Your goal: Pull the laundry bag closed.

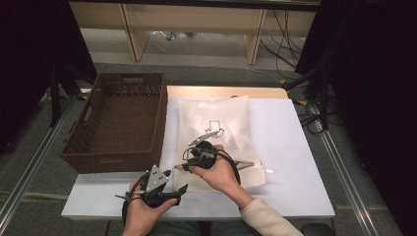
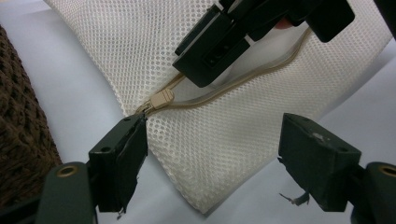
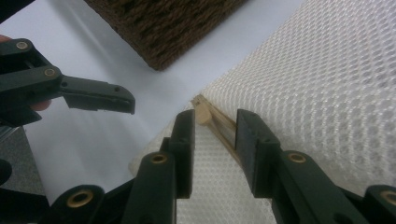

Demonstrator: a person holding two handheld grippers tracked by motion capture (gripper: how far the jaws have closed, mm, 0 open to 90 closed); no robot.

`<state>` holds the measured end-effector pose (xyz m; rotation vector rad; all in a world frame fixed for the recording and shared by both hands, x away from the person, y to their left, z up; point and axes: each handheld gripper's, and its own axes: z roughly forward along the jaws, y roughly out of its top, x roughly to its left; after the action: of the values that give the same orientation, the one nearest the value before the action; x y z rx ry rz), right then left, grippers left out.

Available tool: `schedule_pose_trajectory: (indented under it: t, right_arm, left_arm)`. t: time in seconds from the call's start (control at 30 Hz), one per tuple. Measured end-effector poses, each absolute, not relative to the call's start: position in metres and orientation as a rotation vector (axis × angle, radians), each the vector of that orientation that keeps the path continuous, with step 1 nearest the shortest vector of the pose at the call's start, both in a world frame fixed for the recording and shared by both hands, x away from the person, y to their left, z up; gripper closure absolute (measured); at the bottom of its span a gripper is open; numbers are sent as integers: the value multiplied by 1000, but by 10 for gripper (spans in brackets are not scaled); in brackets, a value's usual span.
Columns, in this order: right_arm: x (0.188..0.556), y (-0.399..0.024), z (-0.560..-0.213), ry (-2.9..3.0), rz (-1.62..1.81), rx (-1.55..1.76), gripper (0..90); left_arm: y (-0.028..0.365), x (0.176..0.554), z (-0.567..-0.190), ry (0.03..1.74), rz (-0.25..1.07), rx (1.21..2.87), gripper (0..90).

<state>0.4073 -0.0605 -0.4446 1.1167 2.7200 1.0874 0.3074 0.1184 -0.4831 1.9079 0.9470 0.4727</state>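
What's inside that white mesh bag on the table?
Through the white mesh bag a pale shape with a dark outlined drawing shows faintly in the high view; what it is I cannot tell. The tan zipper looks closed at this corner, and the netting hides everything else.

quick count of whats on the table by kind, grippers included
white mesh laundry bag: 1
brown woven basket: 1
hand-held grippers: 2, the left gripper and the right gripper
total: 4
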Motion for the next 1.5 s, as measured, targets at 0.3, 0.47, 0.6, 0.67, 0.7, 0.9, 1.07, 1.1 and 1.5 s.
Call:
schedule_pose_trajectory:
  t: [0.3, 0.47, 0.6, 0.67, 0.7, 0.9, 1.07, 1.1, 1.5]
  right_arm:
    - [410, -55, -453, 2738, 1068, 1098, 683]
    - [409, -53, -455, 2748, 1056, 1118, 677]
    - [408, -53, -454, 2753, 1060, 1105, 657]
    - [408, -52, -454, 2749, 1068, 1086, 638]
    - [408, -51, -454, 2749, 1062, 1099, 632]
    - [407, -48, -458, 2765, 1049, 1134, 623]
    - [410, -46, -461, 2775, 1046, 1107, 629]
    - [411, -45, -462, 2784, 1056, 1097, 633]
    - [414, -41, -464, 2783, 1072, 1111, 709]
  left_arm:
    - [118, 307, -483, 944, 477, 1913, 240]
    - [118, 307, -483, 941, 480, 1915, 239]
    - [118, 306, -483, 942, 475, 1915, 239]
    - [117, 307, -483, 939, 478, 1919, 239]
    - [117, 306, -483, 940, 476, 1918, 239]
    - [117, 306, -484, 941, 474, 1918, 239]
    - [117, 306, -484, 948, 475, 1918, 239]
    - [118, 305, -484, 952, 474, 1917, 239]
    - [118, 306, -485, 954, 467, 1911, 240]
